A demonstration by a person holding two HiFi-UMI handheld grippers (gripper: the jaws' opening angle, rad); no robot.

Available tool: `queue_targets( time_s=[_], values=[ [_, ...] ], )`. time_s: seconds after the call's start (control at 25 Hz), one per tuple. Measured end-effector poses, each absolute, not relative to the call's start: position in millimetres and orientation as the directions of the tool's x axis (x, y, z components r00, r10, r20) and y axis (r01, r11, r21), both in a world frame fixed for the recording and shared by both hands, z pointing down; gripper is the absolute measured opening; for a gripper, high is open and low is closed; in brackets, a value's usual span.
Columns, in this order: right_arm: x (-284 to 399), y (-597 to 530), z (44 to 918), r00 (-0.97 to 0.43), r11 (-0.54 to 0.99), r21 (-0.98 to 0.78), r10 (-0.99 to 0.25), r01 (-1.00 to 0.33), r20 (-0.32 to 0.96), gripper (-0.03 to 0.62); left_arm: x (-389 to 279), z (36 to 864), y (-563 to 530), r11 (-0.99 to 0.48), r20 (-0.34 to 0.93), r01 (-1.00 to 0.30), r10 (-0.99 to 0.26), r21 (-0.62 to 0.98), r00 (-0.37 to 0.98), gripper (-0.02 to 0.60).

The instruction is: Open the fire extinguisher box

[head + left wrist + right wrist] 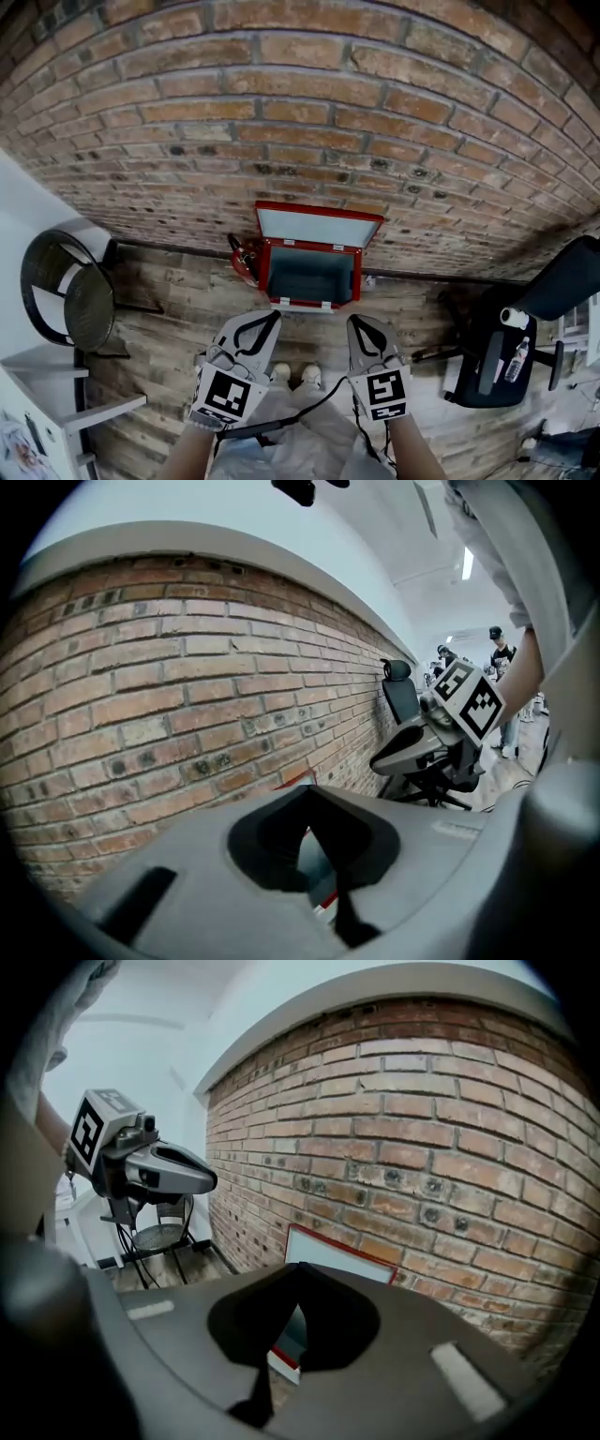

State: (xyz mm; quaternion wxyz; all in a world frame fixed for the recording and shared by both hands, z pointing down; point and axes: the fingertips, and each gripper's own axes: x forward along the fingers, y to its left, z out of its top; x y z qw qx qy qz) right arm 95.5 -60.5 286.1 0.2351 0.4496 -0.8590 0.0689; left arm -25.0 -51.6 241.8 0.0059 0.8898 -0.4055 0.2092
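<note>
Box, red, stands open at the far edge of the plank floor, where the boards meet the brick wall. Its lid is tipped back against the bricks.

At far left a round mesh chair stands near the wall. A red extinguisher sits just beside the box's left side. At right, well apart from the box, is a black office chair.

Nearer the person, the left gripper and the right gripper are held side by side above the floor, apart from the box and pointing toward it. Both have their jaws closed together with nothing between them. The person's shoes show between the two grippers.
</note>
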Motion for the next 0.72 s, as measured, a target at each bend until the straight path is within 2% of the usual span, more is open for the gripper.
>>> queue_targets(
  time_s=[0.28, 0.72],
  values=[
    [94.5, -58.7, 232.2, -0.493, 0.57, 0.125, -0.784, -0.812, 0.376, 0.008, -31.9, 188.8, -52.8, -0.637, 0.291, -0.747, -0.763, -0.191, 0.577, 0.0],
    [86.7, -47.2, 173.3, -0.52, 0.571, 0.164, -0.81, -0.804, 0.27, 0.008, -29.7, 145.3, -36.8, -0.637, 0.23, -0.734, -0.77, -0.236, 0.595, 0.0]
  ],
)
